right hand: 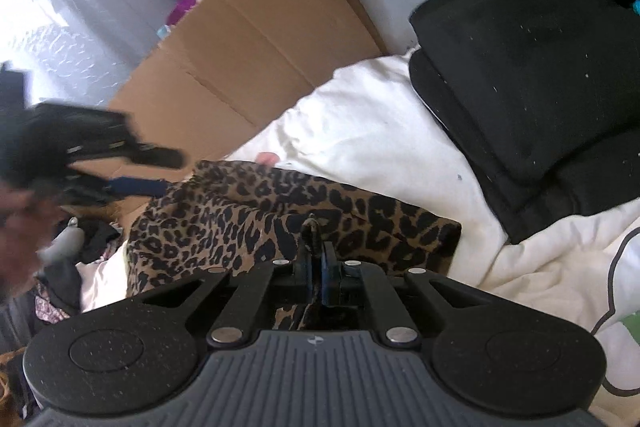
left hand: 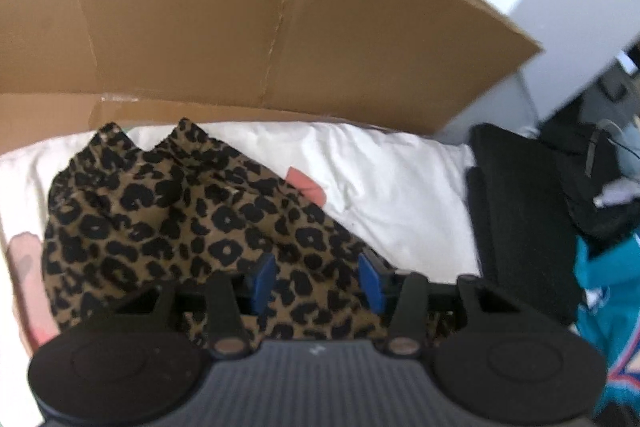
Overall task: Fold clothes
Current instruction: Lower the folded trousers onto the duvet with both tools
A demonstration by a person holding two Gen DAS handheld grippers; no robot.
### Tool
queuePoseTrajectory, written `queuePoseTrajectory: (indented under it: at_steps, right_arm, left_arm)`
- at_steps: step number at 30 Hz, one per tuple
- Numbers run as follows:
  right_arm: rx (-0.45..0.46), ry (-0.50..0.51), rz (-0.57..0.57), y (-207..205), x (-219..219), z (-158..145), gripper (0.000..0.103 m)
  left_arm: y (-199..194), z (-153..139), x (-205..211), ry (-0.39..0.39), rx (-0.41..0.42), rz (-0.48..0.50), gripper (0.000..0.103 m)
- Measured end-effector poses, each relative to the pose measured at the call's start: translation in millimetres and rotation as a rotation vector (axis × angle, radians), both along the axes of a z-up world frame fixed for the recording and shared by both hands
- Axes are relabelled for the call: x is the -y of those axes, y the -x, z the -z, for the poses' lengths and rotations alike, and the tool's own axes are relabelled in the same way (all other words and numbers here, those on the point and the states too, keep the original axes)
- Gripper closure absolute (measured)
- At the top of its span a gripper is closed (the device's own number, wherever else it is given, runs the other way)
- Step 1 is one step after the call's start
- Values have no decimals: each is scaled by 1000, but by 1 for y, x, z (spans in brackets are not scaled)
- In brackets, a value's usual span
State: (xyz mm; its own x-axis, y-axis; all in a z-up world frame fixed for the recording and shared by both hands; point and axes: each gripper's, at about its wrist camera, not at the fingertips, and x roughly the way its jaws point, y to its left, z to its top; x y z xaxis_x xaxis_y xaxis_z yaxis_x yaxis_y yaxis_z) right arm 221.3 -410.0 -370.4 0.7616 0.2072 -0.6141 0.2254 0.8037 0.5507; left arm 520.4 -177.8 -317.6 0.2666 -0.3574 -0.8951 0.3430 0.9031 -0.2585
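Two grippers over leopard-print garment (left hand: 192,227) spread on white bedding (left hand: 384,179), cardboard sheet (left hand: 248,27) at far side. Left gripper (left hand: 316,279): fingers wide apart above the near part of the cloth. Right gripper (right hand: 318,251): fingers pinched together on near garment edge; folded black clothes (right hand: 532,99) stacked at right.

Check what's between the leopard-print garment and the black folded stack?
Bare white bedding only; nothing sits on it. Right wrist view shows the gap between the leopard-print garment and the black folded stack clearly.
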Motion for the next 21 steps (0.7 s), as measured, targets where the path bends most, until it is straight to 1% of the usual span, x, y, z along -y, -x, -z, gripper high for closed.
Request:
queuePoseTrajectory:
  at_steps: [2,7,10,12,16,18,21]
  right_arm:
    - [9,4,-10,2,-2,-2,101]
    - [36,14,-28,5,-3,-8,101]
    - [48,-14,-29,8,-1,-11,101]
    - [56,-32,-30,9,0,-13,101]
    - [78,-36,-46,13,-1,-20,101]
    - [92,-46,-49,14,0,-24,101]
    - [108,-42,-65,15,-2,-28,101]
  left_arm:
    - [-11,7,11,-14,-20,-22,57]
    - [-35,28,22,-142,-45,-47,59]
    - [-47,34,26,-181,-44,-53,59]
    - [-53,39,29,-208,-67,-58,59]
    - [-65,51,31,-284,-110,-74,59]
    - [-70,54,26,-303,-123,-107,59]
    - [-79,60,18,-300,-149,-154,59]
